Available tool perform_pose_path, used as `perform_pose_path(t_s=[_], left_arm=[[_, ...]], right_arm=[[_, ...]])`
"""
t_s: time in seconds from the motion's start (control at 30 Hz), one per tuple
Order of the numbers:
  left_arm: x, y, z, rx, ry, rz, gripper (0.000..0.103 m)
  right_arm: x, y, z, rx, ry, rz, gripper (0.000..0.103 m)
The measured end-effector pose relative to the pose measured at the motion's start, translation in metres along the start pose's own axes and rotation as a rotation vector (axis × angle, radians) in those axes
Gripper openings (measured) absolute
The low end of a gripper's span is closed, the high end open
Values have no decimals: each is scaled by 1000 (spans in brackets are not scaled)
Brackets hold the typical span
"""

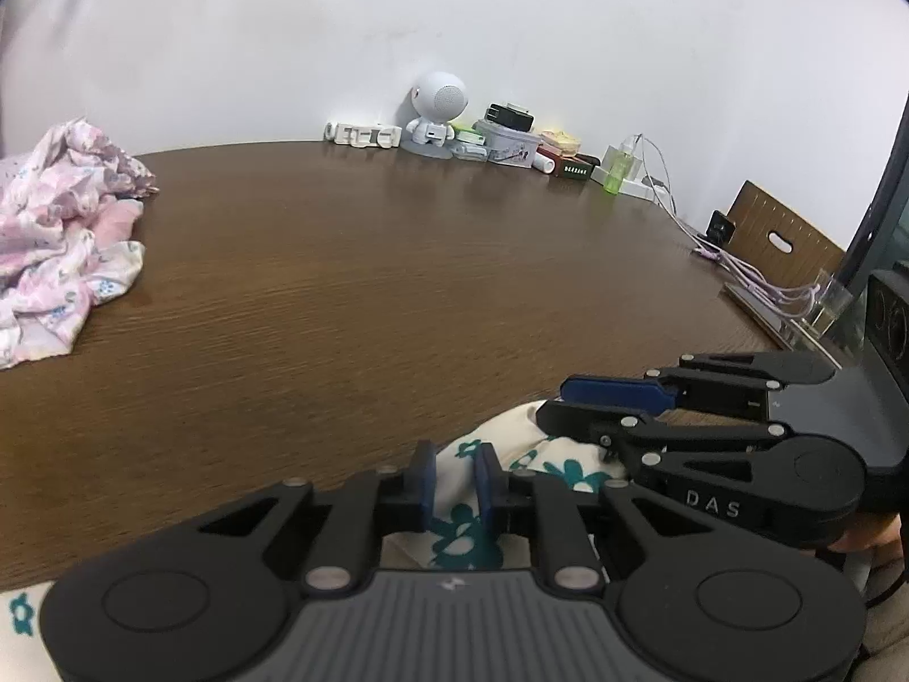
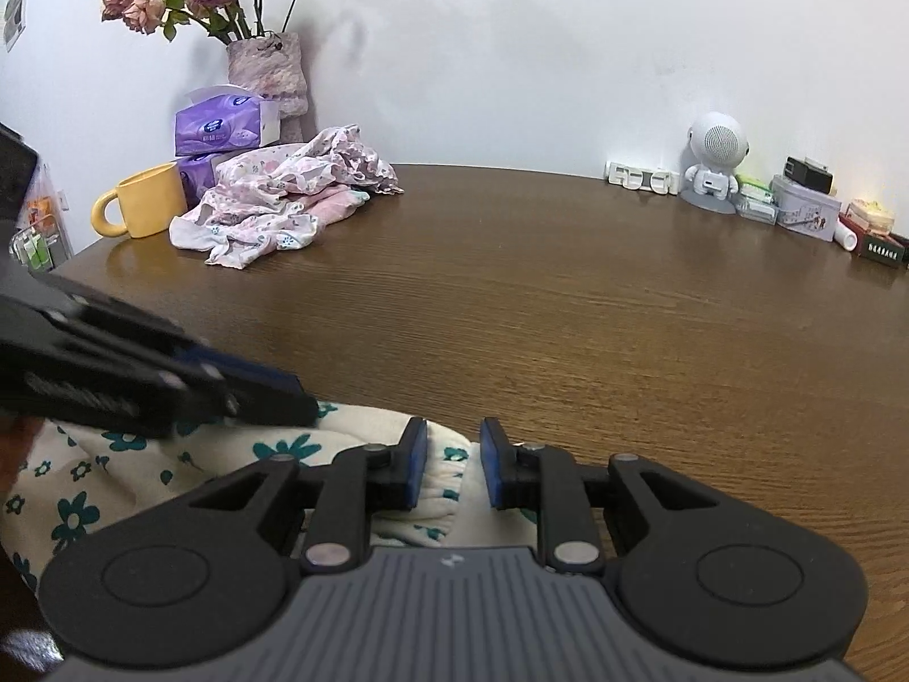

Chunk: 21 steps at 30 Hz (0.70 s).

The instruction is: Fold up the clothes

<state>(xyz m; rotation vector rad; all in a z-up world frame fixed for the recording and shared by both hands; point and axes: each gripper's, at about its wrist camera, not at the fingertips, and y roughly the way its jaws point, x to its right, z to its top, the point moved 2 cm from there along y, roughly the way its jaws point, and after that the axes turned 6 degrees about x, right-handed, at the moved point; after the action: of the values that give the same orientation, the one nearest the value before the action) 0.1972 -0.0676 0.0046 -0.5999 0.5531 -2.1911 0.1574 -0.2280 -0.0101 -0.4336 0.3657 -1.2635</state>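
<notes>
— White wall behind, and a brown wood bench (image 2: 568, 312) running wide under both cameras. Where is the cloth?

— Floral cloth (image 2: 284, 449), cream with teal flowers, lies at the near edge of the bench, under both tools. A second heap, the pink clothes (image 2: 284, 199), sits far left, well apart from it.

— What does the left tool (image 1: 457, 483) do?

— Its blue pads stand close together with a fold of the floral cloth between them; it grips the cloth.

— And the right tool (image 2: 453, 469)?

— Its pads stand a little wider, with the gathered edge of the cloth in the gap. Whether they press on it cannot be told from the right view. In the left view that tool lies on its side at the right, fingers over the cloth's edge.

— Anything else on the bench?

— A yellow mug (image 2: 142, 204) just beside the pink clothes, purple tissue packs (image 2: 227, 125) behind it, and a vase (image 2: 267, 68) of dried roses against the wall. Far right stands a white robot speaker (image 2: 713, 165) with a white holder (image 2: 642, 177) to its left and boxes (image 2: 807, 210) beside it. In the left view, cables (image 1: 738, 267) trail along the right edge.
</notes>
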Motion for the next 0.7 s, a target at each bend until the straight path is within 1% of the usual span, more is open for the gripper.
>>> perform_pose_path(t_s=[0.1, 0.17, 0.3, 0.37, 0.47, 0.5, 0.53, 0.6, 0.67, 0.7], left_arm=[[-5, -6, -6, 12, 5, 13, 14], [-10, -9, -7, 14, -16, 13, 14], [-8, -11, -8, 21, 6, 18, 14], [-7, -11, -8, 21, 12, 21, 14], [-8, -12, -7, 23, 0, 21, 14], [-9, -13, -6, 35, -12, 28, 14], [-9, -16, -5, 52, -23, 35, 14], [-7, -30, 0, 138, -36, 30, 13], [0, -40, 4, 189, -20, -15, 13], [5, -42, 4, 192, -6, -44, 13]], right_arm=[[-1, 0, 0, 4, -6, -4, 20], [0, -2, 0, 6, 2, -4, 20], [9, -19, 4, 48, 79, -31, 20], [11, -26, 6, 56, 108, -33, 20], [10, -30, 7, 27, 136, 13, 20], [8, -29, 7, 11, 136, 25, 20], [6, -26, 5, -10, 131, 19, 20], [4, -21, 0, -34, 128, 1, 20], [3, -21, -3, -29, 130, -4, 20], [2, -21, -4, -28, 127, -7, 20]])
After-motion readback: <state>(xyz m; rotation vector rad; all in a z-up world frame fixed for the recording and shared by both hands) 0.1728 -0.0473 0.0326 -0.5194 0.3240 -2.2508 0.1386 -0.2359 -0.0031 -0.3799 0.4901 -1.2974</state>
